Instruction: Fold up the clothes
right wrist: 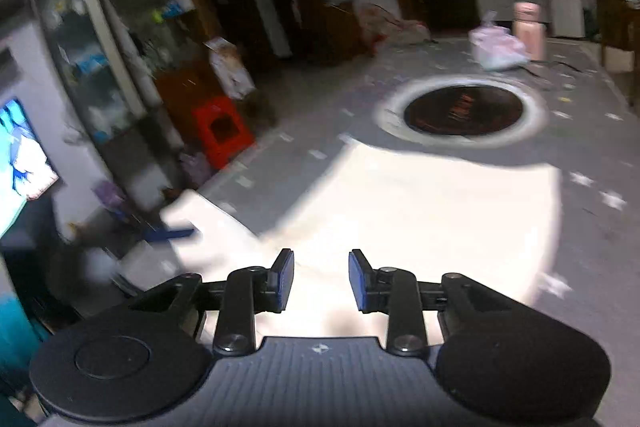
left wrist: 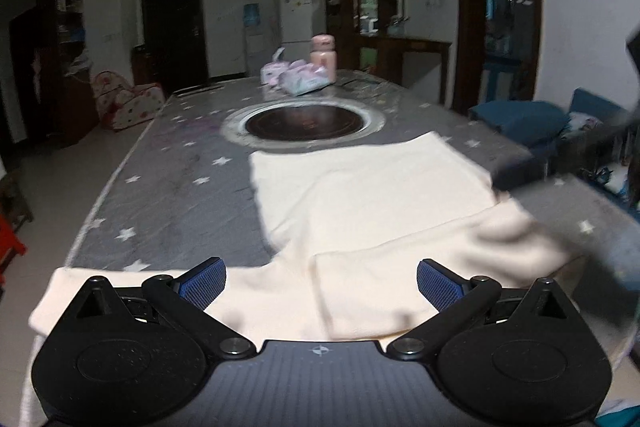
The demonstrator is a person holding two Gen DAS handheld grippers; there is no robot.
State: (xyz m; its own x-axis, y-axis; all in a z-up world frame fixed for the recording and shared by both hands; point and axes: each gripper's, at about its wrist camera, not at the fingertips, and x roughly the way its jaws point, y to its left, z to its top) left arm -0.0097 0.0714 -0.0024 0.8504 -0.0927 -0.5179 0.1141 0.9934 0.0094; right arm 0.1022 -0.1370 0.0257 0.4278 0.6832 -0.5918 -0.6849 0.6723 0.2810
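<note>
No readable writing anywhere. Cream garment (left wrist: pixel 360 211) lies flat on the starred table (left wrist: pixel 180 187). Left gripper (left wrist: pixel 320 285) gapes wide, right gripper (right wrist: pixel 321 281) parted, both empty. Only the right view catches a red stool (right wrist: pixel 222 135).

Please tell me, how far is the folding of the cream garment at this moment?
Done: the cream garment lies spread on the star-patterned table, and one sleeve looks folded in over it. In hand: nothing; the left gripper and right gripper both hang open above the cloth. Left: the other sleeve sticks out unfolded, and the body is not yet folded.
</note>
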